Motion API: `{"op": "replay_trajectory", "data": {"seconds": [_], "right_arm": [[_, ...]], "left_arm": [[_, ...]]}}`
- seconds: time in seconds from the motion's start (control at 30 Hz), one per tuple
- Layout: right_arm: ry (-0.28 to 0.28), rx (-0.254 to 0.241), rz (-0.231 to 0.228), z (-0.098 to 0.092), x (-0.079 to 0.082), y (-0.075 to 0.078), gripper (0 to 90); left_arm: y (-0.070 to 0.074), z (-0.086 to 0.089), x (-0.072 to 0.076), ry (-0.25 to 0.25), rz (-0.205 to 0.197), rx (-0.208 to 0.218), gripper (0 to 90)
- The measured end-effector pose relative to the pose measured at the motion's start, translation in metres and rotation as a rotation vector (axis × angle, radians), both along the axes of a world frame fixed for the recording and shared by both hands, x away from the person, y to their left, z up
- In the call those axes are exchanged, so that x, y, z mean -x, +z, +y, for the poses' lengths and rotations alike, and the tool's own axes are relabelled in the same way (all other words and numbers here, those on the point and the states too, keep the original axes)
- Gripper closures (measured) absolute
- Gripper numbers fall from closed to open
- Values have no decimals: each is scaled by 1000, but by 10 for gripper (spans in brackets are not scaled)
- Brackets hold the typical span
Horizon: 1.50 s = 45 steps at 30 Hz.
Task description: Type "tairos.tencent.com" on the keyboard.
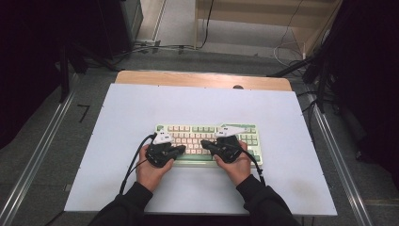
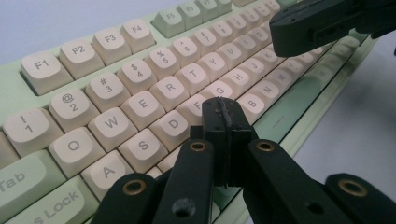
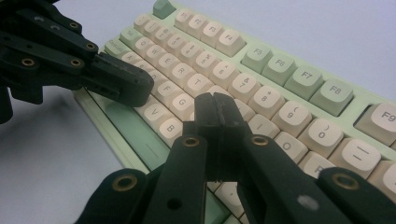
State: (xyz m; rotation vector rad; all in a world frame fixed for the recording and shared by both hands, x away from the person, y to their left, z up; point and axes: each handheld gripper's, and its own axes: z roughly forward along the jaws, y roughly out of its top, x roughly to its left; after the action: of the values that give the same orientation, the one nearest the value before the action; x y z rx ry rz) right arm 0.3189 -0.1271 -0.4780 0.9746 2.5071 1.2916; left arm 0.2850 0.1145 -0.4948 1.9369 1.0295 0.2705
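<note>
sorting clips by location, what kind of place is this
Probably a lab or recording workspace: a white-topped table on a grey floor, loose cables by a wooden desk frame, and a mint-green mechanical keyboard.

Both forearms come in from the bottom edge in dark sleeves, each hand wrapped round its tool. The left gripper (image 1: 180, 149) has its jaws pressed tight together, nothing between them, tips angled inward. The right gripper (image 1: 205, 143) mirrors it, jaws closed and empty, tips pointing towards the left one, close but apart.
</note>
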Motion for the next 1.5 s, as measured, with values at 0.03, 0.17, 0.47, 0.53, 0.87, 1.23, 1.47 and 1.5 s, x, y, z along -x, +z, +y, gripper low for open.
{"op": "replay_trajectory", "data": {"seconds": [0.03,0.17,0.47,0.53,0.87,1.23,1.47,1.5], "right_arm": [[0,0,0,0,0,0,881],[1,0,-1,0,0,0,880],[5,3,0,1,0,-1,880],[4,3,2,1,1,-1,880],[6,4,0,1,0,-1,880],[11,8,2,3,1,-2,880],[14,8,3,3,2,-2,881],[14,9,3,3,2,-2,881]], "left_arm": [[1,1,0,0,-1,5,900],[3,4,-1,13,-4,28,900],[4,5,-3,23,-8,45,900],[5,5,-3,24,-10,46,900],[6,8,-6,42,-15,56,900],[7,16,-14,87,-25,56,900],[6,18,-18,100,-26,51,900],[6,18,-18,102,-26,50,900]]}}
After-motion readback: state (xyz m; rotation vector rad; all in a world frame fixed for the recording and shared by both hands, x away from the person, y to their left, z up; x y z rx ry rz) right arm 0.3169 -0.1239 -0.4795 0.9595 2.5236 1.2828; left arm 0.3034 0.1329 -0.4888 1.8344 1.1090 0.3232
